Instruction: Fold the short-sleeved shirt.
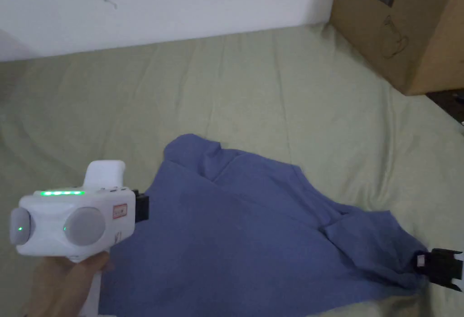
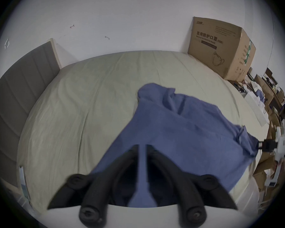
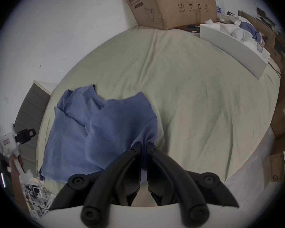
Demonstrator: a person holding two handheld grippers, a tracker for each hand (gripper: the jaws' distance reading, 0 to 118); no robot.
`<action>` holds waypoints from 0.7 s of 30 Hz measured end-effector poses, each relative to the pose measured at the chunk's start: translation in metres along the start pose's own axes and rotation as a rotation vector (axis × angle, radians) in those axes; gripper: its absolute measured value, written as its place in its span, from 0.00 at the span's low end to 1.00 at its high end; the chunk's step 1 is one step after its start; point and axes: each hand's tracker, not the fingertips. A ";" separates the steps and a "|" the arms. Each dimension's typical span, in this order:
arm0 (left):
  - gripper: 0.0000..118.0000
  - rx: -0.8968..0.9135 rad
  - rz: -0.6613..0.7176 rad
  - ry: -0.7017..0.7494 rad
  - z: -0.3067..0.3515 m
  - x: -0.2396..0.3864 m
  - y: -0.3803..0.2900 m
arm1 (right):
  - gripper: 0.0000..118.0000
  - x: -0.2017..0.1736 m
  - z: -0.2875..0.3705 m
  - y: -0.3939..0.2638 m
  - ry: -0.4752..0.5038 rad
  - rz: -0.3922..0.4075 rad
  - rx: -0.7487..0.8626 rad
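Note:
A blue short-sleeved shirt lies rumpled on a pale green bed sheet, its neck end toward the wall. At the shirt's left edge, a hand holds my left gripper. In the left gripper view its jaws stand nearly together with a strip of blue cloth between them. At the shirt's right end my right gripper is shut on a bunched bit of the cloth. The fabric gathers into its tips in the right gripper view. The shirt has one side folded over its middle.
A large cardboard box stands at the bed's far right corner against the white wall. A grey headboard runs along the left side. A white board and piled clutter lie beyond the right edge of the bed.

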 end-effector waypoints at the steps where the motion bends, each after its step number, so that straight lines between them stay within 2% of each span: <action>1: 0.17 0.005 0.010 -0.030 -0.008 -0.006 0.010 | 0.06 0.001 0.003 0.002 0.002 -0.007 0.001; 2: 0.48 0.001 0.026 -0.048 -0.020 -0.013 0.022 | 0.06 0.000 0.007 0.003 0.003 -0.012 0.001; 3: 0.74 -0.017 0.027 -0.044 -0.033 -0.018 0.032 | 0.06 -0.001 0.008 0.003 0.002 -0.012 0.000; 4: 0.91 -0.025 0.030 -0.037 -0.044 -0.022 0.039 | 0.06 -0.002 0.009 0.004 -0.004 -0.011 -0.001; 5: 0.97 -0.028 0.031 -0.016 -0.058 -0.026 0.047 | 0.06 -0.003 0.010 0.003 -0.011 -0.005 -0.004; 10: 0.97 -0.081 0.045 -0.016 -0.109 -0.037 0.063 | 0.06 -0.007 0.008 0.007 -0.024 0.002 -0.023; 13: 0.95 -0.131 0.000 0.013 -0.140 -0.039 0.064 | 0.06 -0.009 0.006 0.009 -0.034 0.009 -0.031; 16: 0.75 -0.135 0.007 -0.013 -0.160 -0.043 0.061 | 0.06 -0.010 0.005 0.012 -0.035 0.009 -0.035; 19: 0.74 -0.135 0.042 -0.076 -0.172 -0.044 0.056 | 0.06 -0.011 0.005 0.016 -0.042 0.032 -0.042; 21: 0.74 -0.130 0.035 -0.068 -0.176 -0.038 0.053 | 0.06 -0.013 0.005 0.017 -0.045 0.035 -0.044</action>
